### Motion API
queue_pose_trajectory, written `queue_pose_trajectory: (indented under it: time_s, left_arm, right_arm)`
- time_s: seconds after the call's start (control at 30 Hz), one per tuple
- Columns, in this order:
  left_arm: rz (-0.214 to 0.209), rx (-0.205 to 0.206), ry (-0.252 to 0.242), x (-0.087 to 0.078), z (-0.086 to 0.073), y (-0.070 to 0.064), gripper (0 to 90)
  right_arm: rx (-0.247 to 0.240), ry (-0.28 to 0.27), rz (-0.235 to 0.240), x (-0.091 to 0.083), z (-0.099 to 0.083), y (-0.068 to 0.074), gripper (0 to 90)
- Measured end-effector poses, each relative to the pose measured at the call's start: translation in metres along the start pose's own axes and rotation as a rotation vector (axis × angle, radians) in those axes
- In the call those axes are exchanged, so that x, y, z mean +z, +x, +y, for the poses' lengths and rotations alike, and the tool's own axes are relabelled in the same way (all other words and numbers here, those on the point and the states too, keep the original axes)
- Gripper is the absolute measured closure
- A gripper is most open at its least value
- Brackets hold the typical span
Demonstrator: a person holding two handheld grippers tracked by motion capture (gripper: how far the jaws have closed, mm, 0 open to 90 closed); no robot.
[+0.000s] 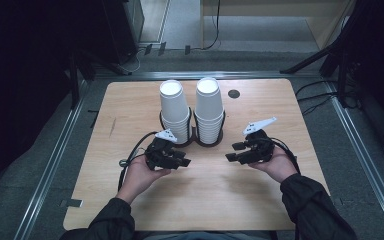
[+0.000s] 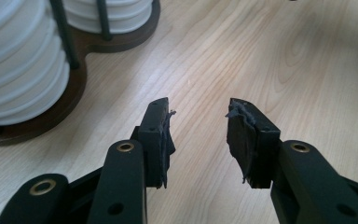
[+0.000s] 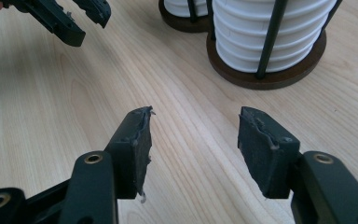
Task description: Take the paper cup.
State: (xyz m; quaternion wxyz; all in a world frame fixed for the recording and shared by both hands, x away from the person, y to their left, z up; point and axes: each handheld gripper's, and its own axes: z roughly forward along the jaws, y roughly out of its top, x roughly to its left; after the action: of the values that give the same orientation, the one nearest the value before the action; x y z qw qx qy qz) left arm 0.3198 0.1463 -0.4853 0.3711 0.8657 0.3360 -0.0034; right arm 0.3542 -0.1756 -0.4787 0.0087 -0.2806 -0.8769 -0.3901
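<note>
At the far middle of the wooden table (image 1: 130,105), a dark double holder (image 1: 196,136) is standing with two stacks of white paper cups in it, side by side and nearly touching. The left cup stack (image 1: 175,111) is sitting in the holder's left ring and the right cup stack (image 1: 209,109) in its right ring, each one rising well above the thin black upright rods that are fencing it in. The cups are nested upside down, so their flat white bases are facing up at the top and their rolled rims are showing as tight bands lower down; from your left gripper view those bands are running close together above the round brown base, and the right gripper view is showing the same ribbed white wall behind a black rod. You are holding the left gripper (image 1: 184,163) just in front of the left ring, low over the table, with its jaws parted by a clear gap and nothing between the worn dark pads. You are holding the right gripper (image 1: 232,151) in front of the right ring, near the holder but not touching it, its jaws spread wider and also gripping nothing. Both grippers are pointing inward toward each other, apart, with bare wood lying between them.
</note>
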Motion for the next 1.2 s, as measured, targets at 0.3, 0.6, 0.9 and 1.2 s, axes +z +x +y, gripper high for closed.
queue_pose_trajectory:
  time_s: [0.3, 0.6, 0.9, 1.2]
  left_arm:
    - [0.004, -0.016, -0.019, -0.001, 0.005, -0.006, 72.5]
    - [0.020, 0.017, -0.041, -0.001, 0.024, 0.000, 72.9]
    - [0.034, 0.023, -0.084, -0.006, 0.041, 0.001, 72.0]
    - [0.091, -0.003, -0.077, -0.009, 0.059, -0.006, 83.7]
  right_arm:
    - [0.003, -0.001, -0.017, -0.004, 0.000, -0.002, 39.8]
    - [0.024, -0.029, -0.054, -0.012, 0.015, -0.012, 36.7]
    - [-0.004, 0.008, -0.032, -0.018, 0.041, -0.009, 35.0]
    - [-0.054, -0.029, -0.057, -0.035, 0.077, -0.006, 35.1]
